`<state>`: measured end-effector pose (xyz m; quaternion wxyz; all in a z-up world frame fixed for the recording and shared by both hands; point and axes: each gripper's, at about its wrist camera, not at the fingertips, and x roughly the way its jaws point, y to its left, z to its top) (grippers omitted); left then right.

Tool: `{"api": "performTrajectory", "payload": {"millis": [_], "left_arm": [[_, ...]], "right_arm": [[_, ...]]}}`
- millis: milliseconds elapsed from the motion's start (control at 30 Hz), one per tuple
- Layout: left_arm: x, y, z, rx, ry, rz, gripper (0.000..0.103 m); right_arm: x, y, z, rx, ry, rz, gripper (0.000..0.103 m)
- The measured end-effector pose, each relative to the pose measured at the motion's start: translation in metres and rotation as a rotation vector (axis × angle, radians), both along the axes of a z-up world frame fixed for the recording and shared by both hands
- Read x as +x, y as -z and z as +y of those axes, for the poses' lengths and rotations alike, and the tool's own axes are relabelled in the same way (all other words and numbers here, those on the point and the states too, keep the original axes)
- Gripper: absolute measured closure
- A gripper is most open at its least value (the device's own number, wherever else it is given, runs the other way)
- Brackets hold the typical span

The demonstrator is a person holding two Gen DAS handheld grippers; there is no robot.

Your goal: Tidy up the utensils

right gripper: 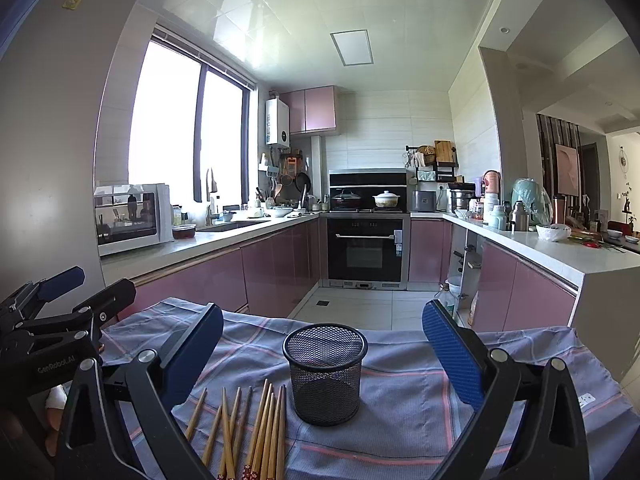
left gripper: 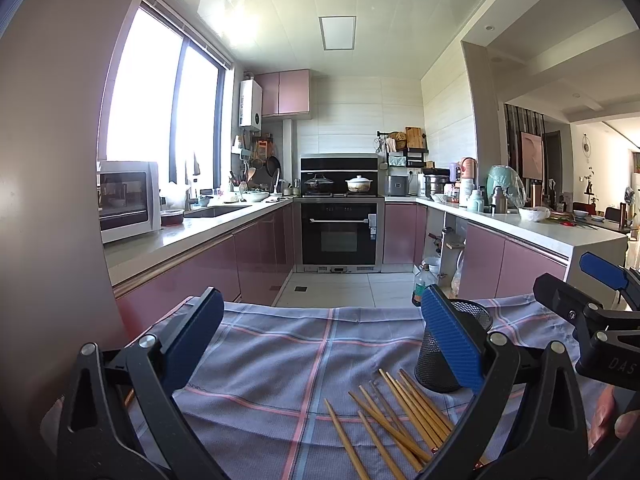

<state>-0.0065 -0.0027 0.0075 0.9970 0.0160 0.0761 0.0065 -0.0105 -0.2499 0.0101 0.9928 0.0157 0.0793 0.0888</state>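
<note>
Several wooden chopsticks (left gripper: 394,420) lie loose on a blue plaid cloth (left gripper: 280,360), fanned out just left of a black mesh cup (left gripper: 438,360) that stands upright and looks empty. In the right wrist view the chopsticks (right gripper: 256,428) lie left of the mesh cup (right gripper: 325,374). My left gripper (left gripper: 320,344) is open and empty above the cloth. My right gripper (right gripper: 322,354) is open and empty, with the cup between its fingers in view. The right gripper (left gripper: 600,280) also shows at the right edge of the left wrist view.
The cloth-covered table (right gripper: 520,360) stands in a kitchen. Pink cabinets and counters run along both sides, with a microwave (left gripper: 126,200) on the left and an oven (left gripper: 340,236) at the back. The tiled floor (left gripper: 344,288) lies beyond the table's far edge.
</note>
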Motion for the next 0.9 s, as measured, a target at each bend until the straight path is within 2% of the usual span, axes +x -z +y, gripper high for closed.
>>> {"api": "performTrajectory", "payload": {"millis": [900], "left_arm": [[0.0002,-0.0010,-0.0017,-0.005,0.001,0.002,0.006]], "right_arm": [[-0.0003,0.0016,-0.0005,0.010,-0.001,0.002,0.007]]}}
